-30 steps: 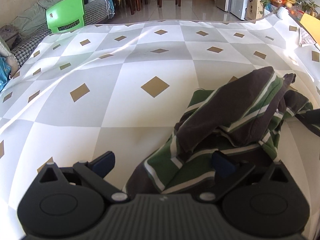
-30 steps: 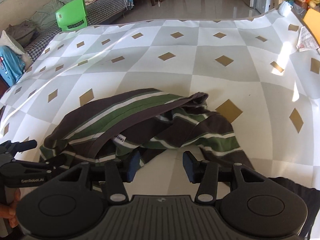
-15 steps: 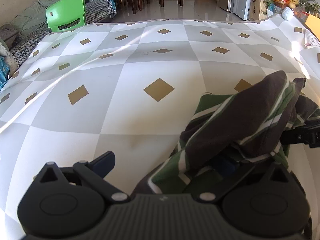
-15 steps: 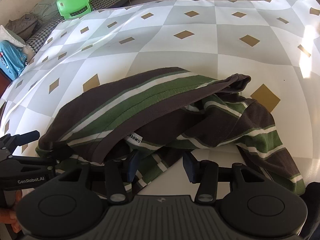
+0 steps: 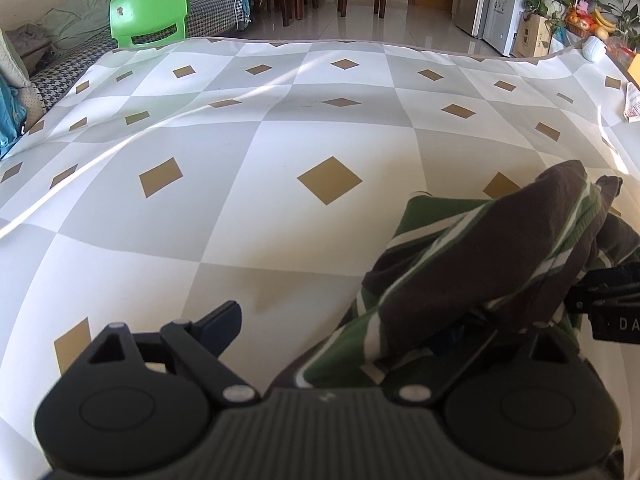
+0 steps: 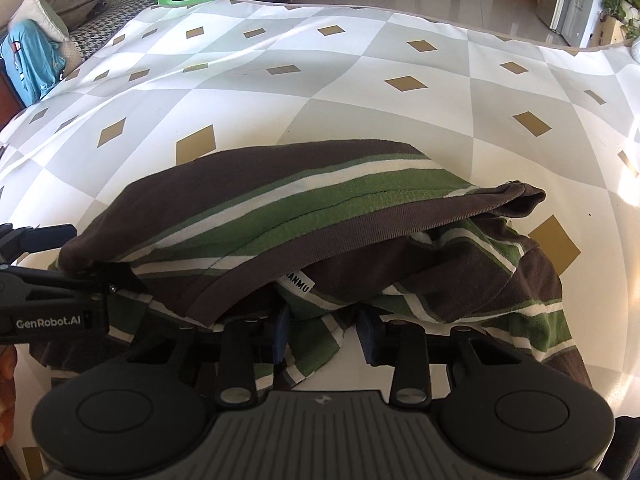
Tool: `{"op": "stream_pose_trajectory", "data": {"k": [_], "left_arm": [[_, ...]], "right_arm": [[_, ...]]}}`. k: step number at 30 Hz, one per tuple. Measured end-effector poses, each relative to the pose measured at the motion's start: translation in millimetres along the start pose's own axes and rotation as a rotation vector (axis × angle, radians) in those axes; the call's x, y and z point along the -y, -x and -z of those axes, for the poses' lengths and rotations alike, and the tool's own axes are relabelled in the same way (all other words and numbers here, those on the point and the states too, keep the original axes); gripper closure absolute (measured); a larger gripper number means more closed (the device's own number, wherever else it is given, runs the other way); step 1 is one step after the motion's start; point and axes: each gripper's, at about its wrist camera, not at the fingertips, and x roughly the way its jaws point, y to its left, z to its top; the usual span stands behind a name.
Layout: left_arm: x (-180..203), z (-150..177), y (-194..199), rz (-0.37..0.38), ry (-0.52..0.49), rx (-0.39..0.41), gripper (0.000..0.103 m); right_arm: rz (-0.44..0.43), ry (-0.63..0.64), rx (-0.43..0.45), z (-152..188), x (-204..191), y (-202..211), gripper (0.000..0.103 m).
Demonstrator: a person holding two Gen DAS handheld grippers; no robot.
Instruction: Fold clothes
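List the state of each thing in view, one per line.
Shirt: crumpled in a heap on the cloth, not folded, collar label showing.
Left tongs: just been closing; one finger bare, the other under the shirt.
Right tongs: just been closing, a gap left, shirt edge between the pads.
Cloth: spread out, lightly creased.
Chair: upright, unoccupied.

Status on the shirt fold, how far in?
Early. Nothing folded: the striped shirt lies bunched on the checked cloth. In hand: both grippers are at its near edge, jaws just closing, the right gripper around a fold, the left gripper half under fabric. Left: spreading it flat and every fold.
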Motion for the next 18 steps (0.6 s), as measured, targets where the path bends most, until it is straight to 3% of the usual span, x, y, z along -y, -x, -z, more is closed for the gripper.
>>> {"op": "stream_pose_trajectory", "data": {"k": [3, 5, 13, 18], "left_arm": [[-7.8, -2.0, 1.0, 0.01, 0.04, 0.005, 0.03], [-11.7, -3.8, 2.6, -0.019, 0.044, 0.019, 0.032], [-41.6, -8.8, 2.0, -0.129, 0.101, 0.026, 0.03], [-59.1, -9.4, 5.7, -0.212, 0.137, 0.035, 0.019]], "right_arm": [[-0.016, 0.01, -0.005, 0.2, 2.0, 0.7, 0.086], [-0.019, 0.017, -0.008, 1.5, 3.2, 1.6, 0.088], [0.011, 0.059, -0.033, 8.9, 10.8, 4.9, 0.09], [0.037, 0.062, -0.046, 14.3, 16.6, 8.8, 0.088]]}}
